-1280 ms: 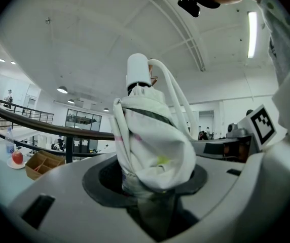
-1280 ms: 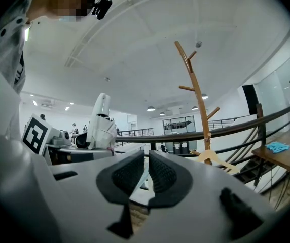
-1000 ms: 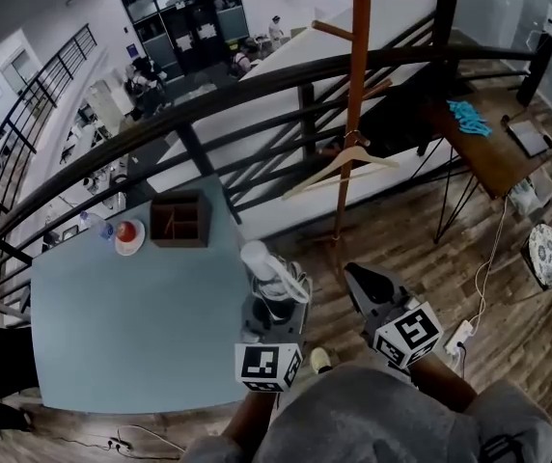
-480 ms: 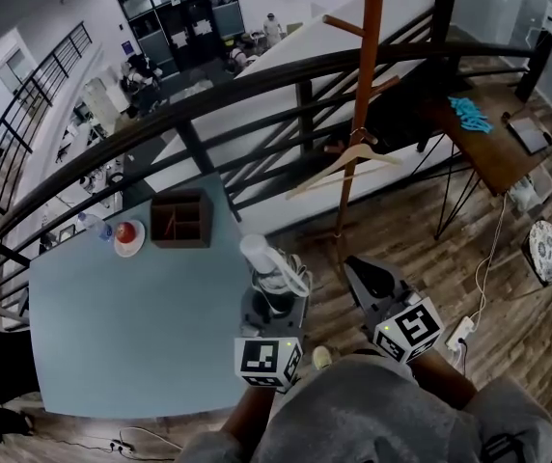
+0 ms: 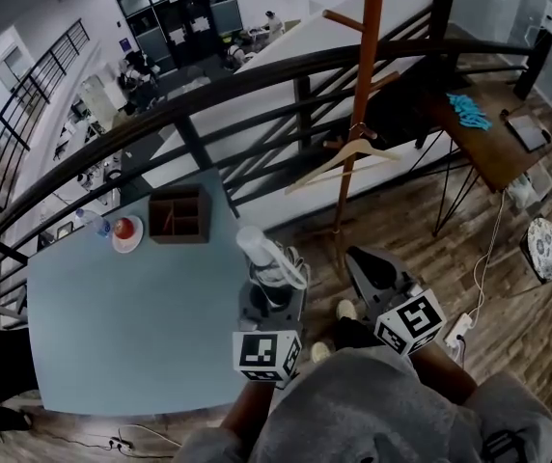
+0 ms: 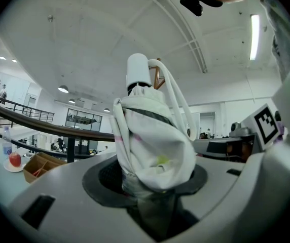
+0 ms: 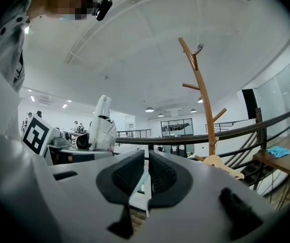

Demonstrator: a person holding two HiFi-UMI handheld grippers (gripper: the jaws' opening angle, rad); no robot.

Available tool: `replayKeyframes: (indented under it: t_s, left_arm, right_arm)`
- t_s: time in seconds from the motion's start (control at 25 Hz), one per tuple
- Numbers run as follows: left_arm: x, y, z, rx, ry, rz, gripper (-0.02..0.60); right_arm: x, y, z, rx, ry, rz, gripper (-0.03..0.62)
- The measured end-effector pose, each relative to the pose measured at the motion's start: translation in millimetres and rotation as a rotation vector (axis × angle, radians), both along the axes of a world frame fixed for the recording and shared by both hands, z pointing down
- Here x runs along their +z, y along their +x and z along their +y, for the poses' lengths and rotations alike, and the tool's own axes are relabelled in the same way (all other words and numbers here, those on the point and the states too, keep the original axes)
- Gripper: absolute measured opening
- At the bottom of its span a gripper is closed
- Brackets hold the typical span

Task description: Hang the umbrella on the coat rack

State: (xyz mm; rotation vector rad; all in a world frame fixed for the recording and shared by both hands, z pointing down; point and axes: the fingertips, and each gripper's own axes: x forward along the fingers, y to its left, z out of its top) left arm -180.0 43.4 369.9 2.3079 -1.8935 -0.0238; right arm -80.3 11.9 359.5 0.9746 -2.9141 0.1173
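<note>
Here the left hand-held gripper (image 5: pixel 269 295) clamps the folded white umbrella (image 5: pixel 260 251) upright at the bench (image 5: pixel 131 326) edge, apart from the coat rack (image 5: pixel 353 143); the right hand-held gripper (image 7: pixel 146 173) is closed, empty.

We see a pale blue table (image 5: pixel 131 326) set against a dark curved railing (image 5: pixel 257 75). At the table's far edge stands a brown wooden box (image 5: pixel 179 216) with compartments. Just left of it on the table sits a saucer (image 5: pixel 117 243) carrying a round red thing (image 5: pixel 124 228), with a clear bottle (image 5: pixel 91 222) beside that. Well right of the table, a wooden desk (image 5: pixel 483 157) bears a crumpled blue cloth (image 5: pixel 469 112).
</note>
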Motion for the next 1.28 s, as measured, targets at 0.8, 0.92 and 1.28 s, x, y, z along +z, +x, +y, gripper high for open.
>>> replayKeyframes:
  t_s: [0.8, 0.92, 1.28]
  left_arm:
    - [11, 9, -36, -0.006, -0.038, -0.018, 0.227]
    - [12, 12, -46, -0.002, -0.044, -0.019, 0.227]
    - [17, 13, -80, -0.013, -0.057, -0.024, 0.227]
  right_arm:
    - [11, 4, -34, -0.014, -0.022, -0.010, 0.040]
    - [14, 7, -44, -0.012, -0.037, -0.019, 0.040]
    - [24, 0, -81, -0.038, -0.075, -0.033, 0.040]
